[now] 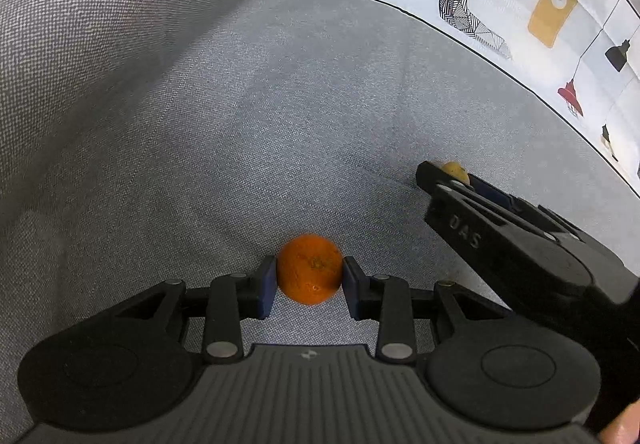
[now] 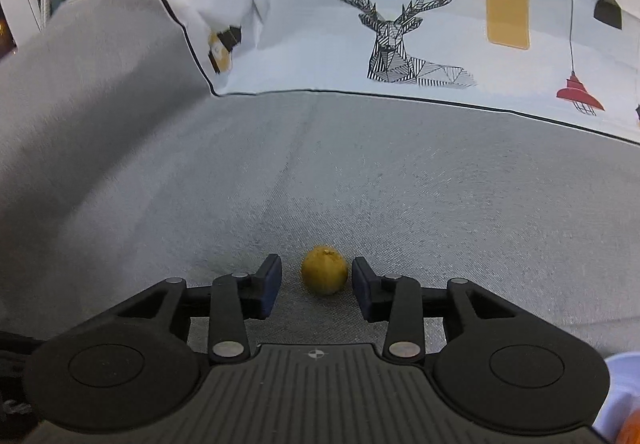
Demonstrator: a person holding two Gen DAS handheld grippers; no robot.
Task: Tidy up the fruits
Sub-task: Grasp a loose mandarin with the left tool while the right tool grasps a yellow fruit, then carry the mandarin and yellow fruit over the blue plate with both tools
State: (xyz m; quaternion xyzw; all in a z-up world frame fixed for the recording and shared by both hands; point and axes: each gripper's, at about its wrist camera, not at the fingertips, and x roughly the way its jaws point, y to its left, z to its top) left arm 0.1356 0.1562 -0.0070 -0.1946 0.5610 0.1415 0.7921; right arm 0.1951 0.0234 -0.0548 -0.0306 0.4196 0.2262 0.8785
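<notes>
Left claw: my left gripper (image 1: 309, 276) is closed on the orange (image 1: 310, 269), a blue pad pressed against each side of it, low over the grey sofa seat (image 1: 260, 148).
Orange: caught between my pads; I cannot tell whether it rests on the fabric or is just clear of it.
Right claw: my right gripper (image 2: 317, 276) stands part open with the yellow fruit (image 2: 324, 270) between its fingers; there is a gap on the left side and a sliver on the right, so neither pad presses on it.
Yellow fruit: small and round, sitting on the seat cushion, in front of the printed deer pillow (image 2: 400, 24). From the left wrist view I see only its top (image 1: 454, 169) peeking over my right claw's fingers.
Spacing: the two fruits lie near each other on the same cushion, the yellow one nearer the pillow.
Done so far: one fruit gripped, the other only framed. No bowl, basket or tray shows in either view, so nothing looks sorted yet.
Left to do: I judge I must close on the yellow fruit, lift both, and carry them to wherever they belong, a place these views do not show.
Stage: early, as I read it.
</notes>
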